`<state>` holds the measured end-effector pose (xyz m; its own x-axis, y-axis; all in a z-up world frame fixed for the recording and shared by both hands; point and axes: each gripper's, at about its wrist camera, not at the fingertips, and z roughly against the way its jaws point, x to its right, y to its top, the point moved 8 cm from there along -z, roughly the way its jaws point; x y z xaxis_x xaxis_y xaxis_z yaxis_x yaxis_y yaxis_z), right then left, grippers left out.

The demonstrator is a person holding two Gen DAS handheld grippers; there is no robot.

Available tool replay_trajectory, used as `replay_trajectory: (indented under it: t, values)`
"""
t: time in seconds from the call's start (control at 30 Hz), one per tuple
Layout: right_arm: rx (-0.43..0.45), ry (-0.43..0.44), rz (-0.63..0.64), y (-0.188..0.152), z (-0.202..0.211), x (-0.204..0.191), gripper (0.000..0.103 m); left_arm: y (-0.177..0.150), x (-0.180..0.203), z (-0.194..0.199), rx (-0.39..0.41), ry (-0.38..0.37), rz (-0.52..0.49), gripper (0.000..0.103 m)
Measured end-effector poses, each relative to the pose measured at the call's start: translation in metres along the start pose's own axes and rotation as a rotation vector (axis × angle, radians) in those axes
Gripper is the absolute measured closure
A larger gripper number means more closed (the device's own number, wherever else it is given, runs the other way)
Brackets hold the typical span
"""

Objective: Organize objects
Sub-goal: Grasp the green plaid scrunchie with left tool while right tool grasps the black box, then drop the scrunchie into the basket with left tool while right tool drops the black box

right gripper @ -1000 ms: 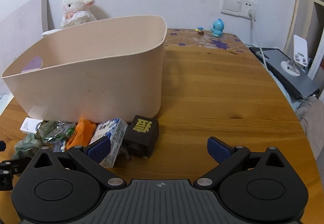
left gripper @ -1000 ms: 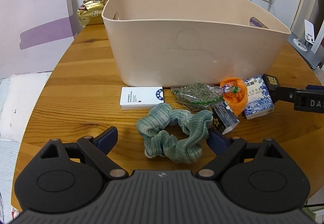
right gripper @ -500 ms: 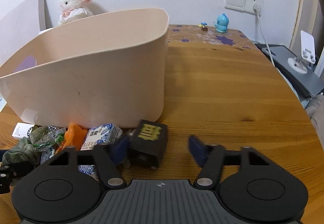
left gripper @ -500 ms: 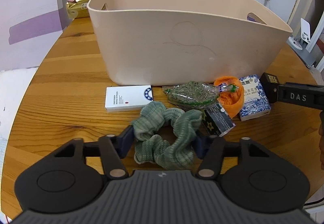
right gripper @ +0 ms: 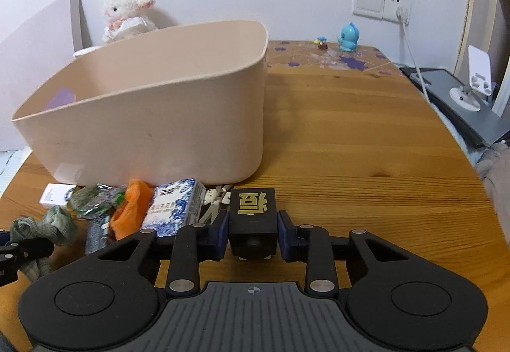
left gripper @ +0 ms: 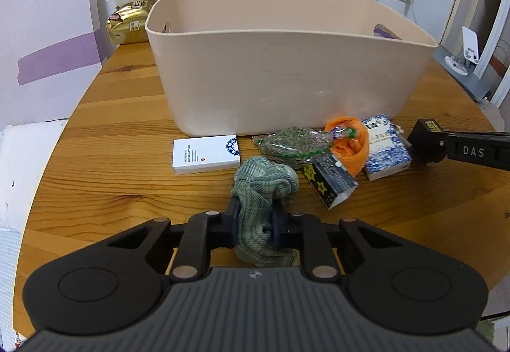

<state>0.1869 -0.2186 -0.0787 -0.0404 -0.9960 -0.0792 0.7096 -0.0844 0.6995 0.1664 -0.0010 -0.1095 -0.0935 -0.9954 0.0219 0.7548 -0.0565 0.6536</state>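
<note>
Left claw (left gripper: pixel 255 224) low centre of its view, level with the table, fingers pinched tight on the green scrunchie (left gripper: pixel 263 189), which bunches up between them and trails below. Right claw (right gripper: pixel 253 232) low centre of the right wrist view, clamped on both sides of the black cube (right gripper: pixel 253 213) with gold character on top; cube sits just right of the pile.

Beige bin (left gripper: pixel 287 65) fills upper middle of the left view, open top, inside floor hidden by its near wall, so contents cannot be told. Purple shape showing through the handle cutout, unclear what. Pile along the bin's front wall: white box (left gripper: pixel 206 154) at left, clear bag of green bits (left gripper: pixel 291 145), orange cloth (left gripper: pixel 350 145), blue-white pack (left gripper: pixel 384 146), dark packet with yellow stars (left gripper: pixel 330 181) partly under the bag. Small white thing behind the cube in the right view, too small to tell.

Wooden table (right gripper: pixel 350 145), plank grain, rounded edge. White wall behind, plush lamb (right gripper: pixel 127 14) upper left, wall switch and socket (right gripper: pixel 381 4) upper right with a white cable, blue figurine (right gripper: pixel 349 37) at the far table edge, phone stand (right gripper: pixel 475 81) at the right edge.
</note>
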Motion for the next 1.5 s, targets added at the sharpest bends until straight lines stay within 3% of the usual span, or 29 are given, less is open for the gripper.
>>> replay_trajectory:
  t: [0.27, 0.5, 0.7, 0.83, 1.1, 1.33, 1.5]
  values:
    - [0.136, -0.002, 0.025, 0.019, 0.064, -0.015, 0.074, 0.007, 0.003, 0.036, 0.068, -0.026, -0.001, 0.086]
    - [0.262, 0.014, 0.071, 0.051, 0.108, -0.036, 0.074, 0.042, -0.004, 0.077, 0.202, -0.004, 0.004, 0.086]
    - [0.337, 0.016, 0.115, 0.085, 0.114, -0.055, 0.074, 0.082, -0.01, 0.095, 0.298, 0.023, 0.014, 0.086]
    - [0.344, 0.017, 0.134, 0.103, 0.099, -0.065, 0.074, 0.111, -0.009, 0.087, 0.335, 0.046, 0.003, 0.086]
    - [0.31, 0.017, 0.15, 0.124, 0.048, -0.078, 0.074, 0.141, 0.0, 0.025, 0.272, 0.057, -0.023, 0.086]
    - [0.233, 0.01, 0.165, 0.129, 0.0, -0.079, 0.074, 0.144, 0.001, -0.034, 0.177, 0.055, -0.038, 0.086]
    - [0.185, 0.006, 0.172, 0.125, -0.024, -0.079, 0.074, 0.142, 0.004, -0.053, 0.142, 0.05, -0.053, 0.086]
